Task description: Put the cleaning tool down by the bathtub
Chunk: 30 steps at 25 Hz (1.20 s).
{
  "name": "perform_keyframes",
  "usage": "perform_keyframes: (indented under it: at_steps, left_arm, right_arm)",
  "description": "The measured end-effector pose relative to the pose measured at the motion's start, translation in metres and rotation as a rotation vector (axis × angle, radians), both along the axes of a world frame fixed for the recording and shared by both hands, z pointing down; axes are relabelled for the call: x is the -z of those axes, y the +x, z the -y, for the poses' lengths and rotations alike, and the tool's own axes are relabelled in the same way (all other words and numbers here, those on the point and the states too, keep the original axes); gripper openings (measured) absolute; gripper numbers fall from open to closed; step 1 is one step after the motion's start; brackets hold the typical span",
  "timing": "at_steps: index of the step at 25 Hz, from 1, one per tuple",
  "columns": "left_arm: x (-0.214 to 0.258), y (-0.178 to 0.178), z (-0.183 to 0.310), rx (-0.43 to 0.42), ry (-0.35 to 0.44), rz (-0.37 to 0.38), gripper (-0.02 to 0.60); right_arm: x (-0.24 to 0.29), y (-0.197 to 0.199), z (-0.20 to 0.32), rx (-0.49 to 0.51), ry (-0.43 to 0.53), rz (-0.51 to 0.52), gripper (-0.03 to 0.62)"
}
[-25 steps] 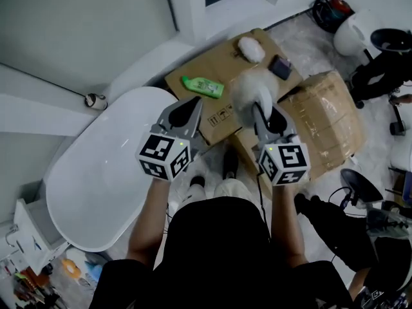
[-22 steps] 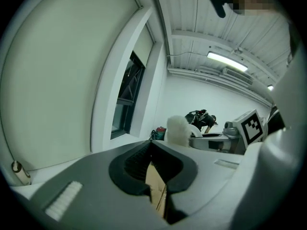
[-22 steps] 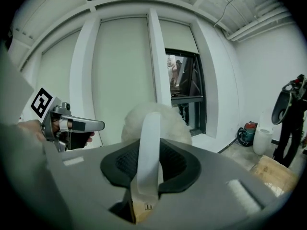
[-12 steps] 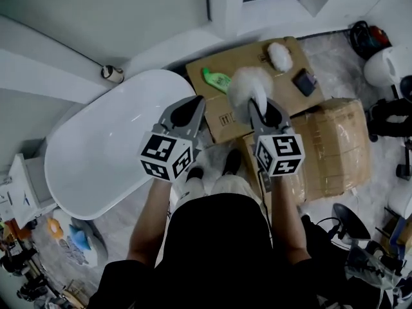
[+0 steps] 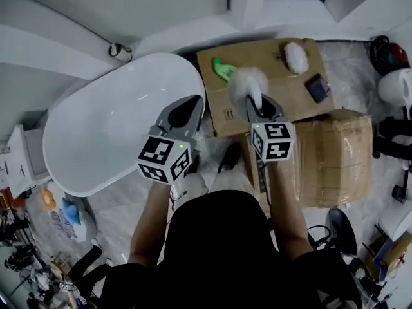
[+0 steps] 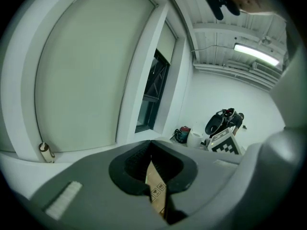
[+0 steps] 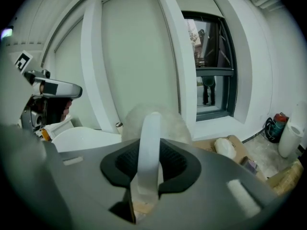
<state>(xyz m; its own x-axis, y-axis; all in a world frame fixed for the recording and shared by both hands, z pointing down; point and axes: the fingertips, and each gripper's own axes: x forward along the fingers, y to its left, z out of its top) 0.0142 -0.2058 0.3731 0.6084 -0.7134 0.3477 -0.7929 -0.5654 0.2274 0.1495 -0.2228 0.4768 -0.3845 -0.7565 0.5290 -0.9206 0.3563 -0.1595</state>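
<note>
The right tool (image 5: 260, 105) squeezes the handle of the fluffy white duster (image 5: 247, 82) over the cardboard (image 5: 286, 90) beside the bathtub (image 5: 77, 172), the left tool (image 5: 185, 111) is closed and empty, and next the duster should go down and be let go.

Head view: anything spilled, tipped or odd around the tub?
Nothing spilled. The green bottle lies on its side on the flattened cardboard beside the bathtub, and a loose white fluffy item sits there too. The right gripper holds the fluffy duster.
</note>
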Motion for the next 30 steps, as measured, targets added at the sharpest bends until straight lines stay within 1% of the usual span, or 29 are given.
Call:
perform_keyframes:
  at_steps: [8, 14, 30]
  left_arm:
    - [-0.018, -0.006, 0.003, 0.072, -0.040, 0.013, -0.003]
    - [-0.032, -0.010, 0.006, 0.127, -0.074, 0.009, -0.003]
    - [-0.080, -0.021, 0.009, 0.187, -0.167, 0.023, -0.003]
  right_arm:
    - [-0.055, -0.004, 0.010, 0.050, -0.091, -0.003, 0.097]
    - [-0.097, -0.009, 0.013, 0.090, -0.159, -0.021, 0.097]
    - [-0.196, -0.028, 0.015, 0.130, -0.316, -0.027, 0.097]
